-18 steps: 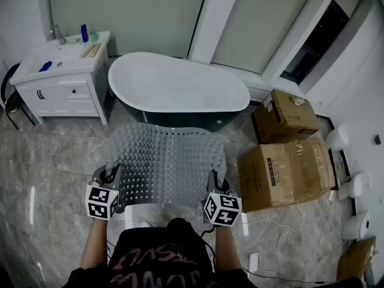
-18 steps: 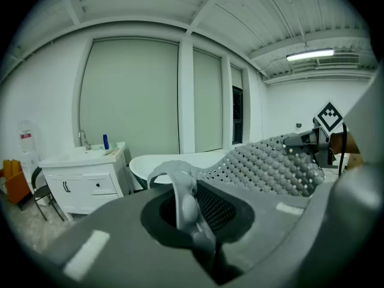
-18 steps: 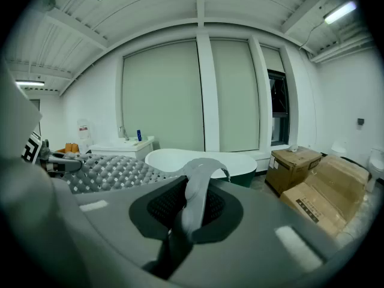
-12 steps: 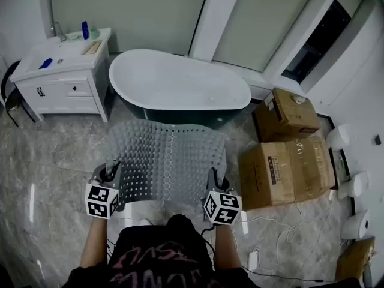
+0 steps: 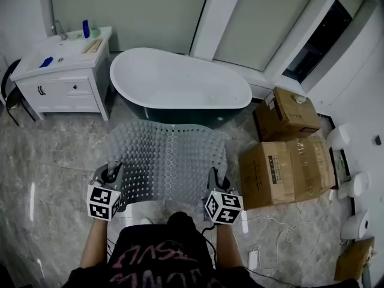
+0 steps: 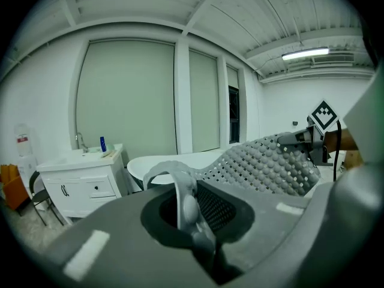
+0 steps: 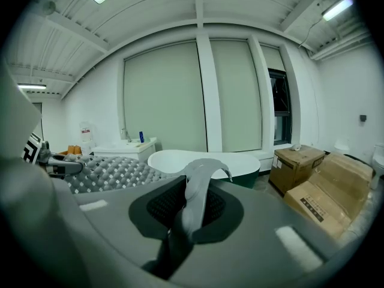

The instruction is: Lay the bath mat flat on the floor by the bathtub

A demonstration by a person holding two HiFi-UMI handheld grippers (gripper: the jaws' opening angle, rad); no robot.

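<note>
Two grips: left tool (image 5: pixel 111 174) & right tool (image 5: pixel 217 179) each clamped on a near corner of grey bumpy perforated rubber bath mat (image 5: pixel 168 158). Mat held off glossy grey marble floor (image 5: pixel 54 161), betw. person & white oval bathtub (image 5: pixel 180 84); white vanity cabinet (image 5: pixel 60 83) far left.

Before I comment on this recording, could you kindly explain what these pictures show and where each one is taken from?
There is no robot here: a person holds a handheld gripper in each hand. The wide picture comes from a camera on the person's head, looking down; the other two come from cameras riding on each gripper. The left gripper and right gripper each pinch a near corner of the grey bath mat, held spread above the floor in front of the bathtub. A vanity stands left, cardboard boxes right.
</note>
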